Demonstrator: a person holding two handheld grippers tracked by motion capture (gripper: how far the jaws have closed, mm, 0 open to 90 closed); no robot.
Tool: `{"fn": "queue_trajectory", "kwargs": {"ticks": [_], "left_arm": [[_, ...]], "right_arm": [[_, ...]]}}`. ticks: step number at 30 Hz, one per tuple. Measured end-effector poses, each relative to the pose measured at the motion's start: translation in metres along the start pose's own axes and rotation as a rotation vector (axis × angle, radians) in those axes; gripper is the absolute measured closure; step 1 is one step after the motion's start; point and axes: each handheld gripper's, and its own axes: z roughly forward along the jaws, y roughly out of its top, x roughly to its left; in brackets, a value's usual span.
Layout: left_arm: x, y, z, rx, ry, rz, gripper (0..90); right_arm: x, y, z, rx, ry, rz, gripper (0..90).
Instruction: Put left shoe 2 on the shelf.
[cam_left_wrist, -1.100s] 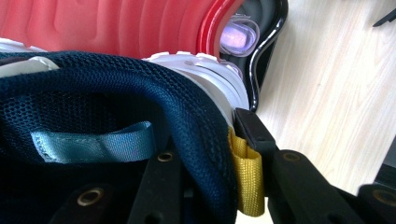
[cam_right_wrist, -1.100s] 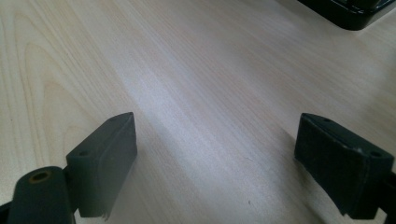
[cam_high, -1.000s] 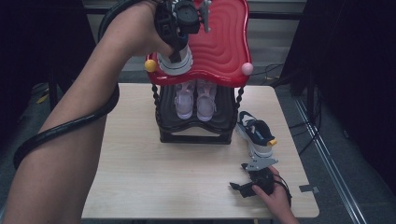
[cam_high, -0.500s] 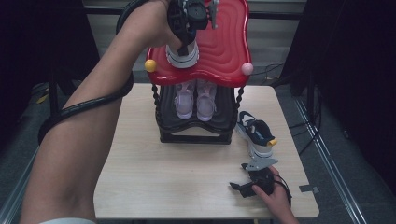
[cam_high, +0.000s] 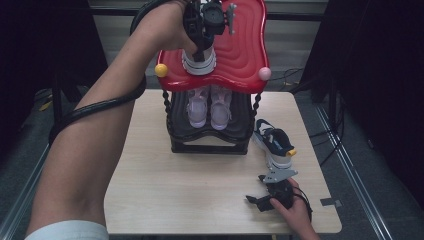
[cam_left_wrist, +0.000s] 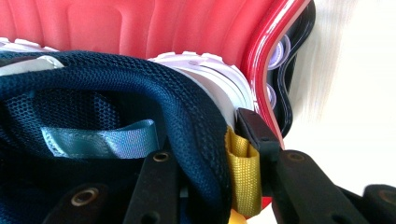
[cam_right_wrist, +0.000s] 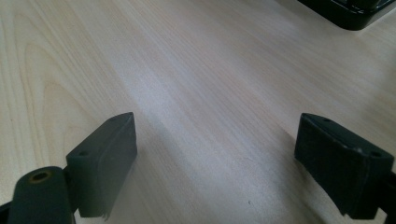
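A navy sneaker with a white sole (cam_high: 199, 62) sits on the red top shelf (cam_high: 240, 55) of a shoe rack. My left gripper (cam_high: 200, 47) comes down on its heel from above. In the left gripper view one jaw is inside the navy sneaker (cam_left_wrist: 140, 93) and the other outside, by the yellow pull tab (cam_left_wrist: 240, 172); the left gripper (cam_left_wrist: 205, 140) is shut on the padded collar, with the red shelf (cam_left_wrist: 140, 28) behind. My right gripper (cam_high: 257, 201) rests on the table at the front right. In its own view the right gripper (cam_right_wrist: 215, 135) stands open over bare wood.
A matching navy sneaker (cam_high: 272, 142) lies on the table to the right of the rack, just beyond the right hand. A pale pair of shoes (cam_high: 210, 105) sits on the black lower shelf (cam_high: 210, 137). The left gripper's cable (cam_high: 100, 107) loops under the left forearm.
My left hand has carried the sneaker a little to the right along the red shelf. The right hand has stayed still.
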Motion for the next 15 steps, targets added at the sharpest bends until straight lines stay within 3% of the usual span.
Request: {"fn": "queue_trajectory", "kwargs": {"ticks": [15], "left_arm": [[0.0034,-0.0032,0.0016,-0.005,-0.017,0.02,68.4]], "right_arm": [[-0.0001,0.0001,0.0001,-0.001,0.0,-0.001,12.5]]}}
